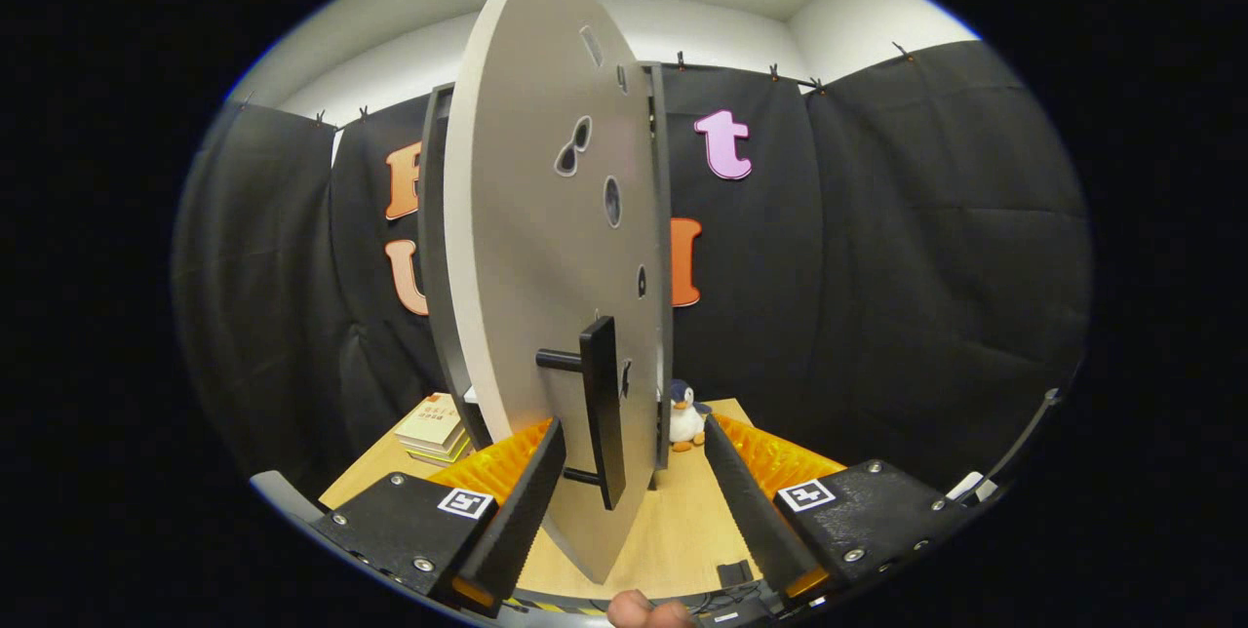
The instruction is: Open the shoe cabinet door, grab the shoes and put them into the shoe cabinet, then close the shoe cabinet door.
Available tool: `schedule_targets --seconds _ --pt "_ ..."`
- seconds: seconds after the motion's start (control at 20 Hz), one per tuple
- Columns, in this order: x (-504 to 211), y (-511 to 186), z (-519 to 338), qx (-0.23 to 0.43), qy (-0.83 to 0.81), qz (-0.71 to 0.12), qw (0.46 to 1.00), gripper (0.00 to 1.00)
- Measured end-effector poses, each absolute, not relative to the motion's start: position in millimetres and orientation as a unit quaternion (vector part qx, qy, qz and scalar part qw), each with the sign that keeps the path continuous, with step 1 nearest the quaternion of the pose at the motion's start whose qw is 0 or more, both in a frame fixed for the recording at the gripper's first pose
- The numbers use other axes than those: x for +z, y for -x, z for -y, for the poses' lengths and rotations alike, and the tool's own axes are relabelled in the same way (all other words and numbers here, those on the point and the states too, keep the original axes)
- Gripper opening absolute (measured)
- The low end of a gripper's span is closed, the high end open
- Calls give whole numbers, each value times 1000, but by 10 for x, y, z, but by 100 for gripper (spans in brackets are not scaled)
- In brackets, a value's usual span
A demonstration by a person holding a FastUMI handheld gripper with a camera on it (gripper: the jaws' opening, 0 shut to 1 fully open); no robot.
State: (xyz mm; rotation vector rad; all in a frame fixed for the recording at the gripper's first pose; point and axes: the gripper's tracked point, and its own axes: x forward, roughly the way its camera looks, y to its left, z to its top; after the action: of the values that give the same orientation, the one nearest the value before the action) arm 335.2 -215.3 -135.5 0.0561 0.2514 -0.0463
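Cabinet door (546,248), pale with dark handle (602,409), stands between open claw (634,482).

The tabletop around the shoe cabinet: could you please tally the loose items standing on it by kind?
Plush penguin toy: 1
Stack of books: 1
Total: 2
The open claw straddles the grey cabinet door and its black bar handle, touching neither.
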Motion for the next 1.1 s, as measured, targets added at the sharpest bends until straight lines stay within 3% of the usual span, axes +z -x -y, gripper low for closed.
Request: schedule_targets --seconds 0.5,1.1 --pt "-1337 -4075 859 66 -2 -137 988 93" --pt "-1435 -4984 225 129 -16 -129 983 91"
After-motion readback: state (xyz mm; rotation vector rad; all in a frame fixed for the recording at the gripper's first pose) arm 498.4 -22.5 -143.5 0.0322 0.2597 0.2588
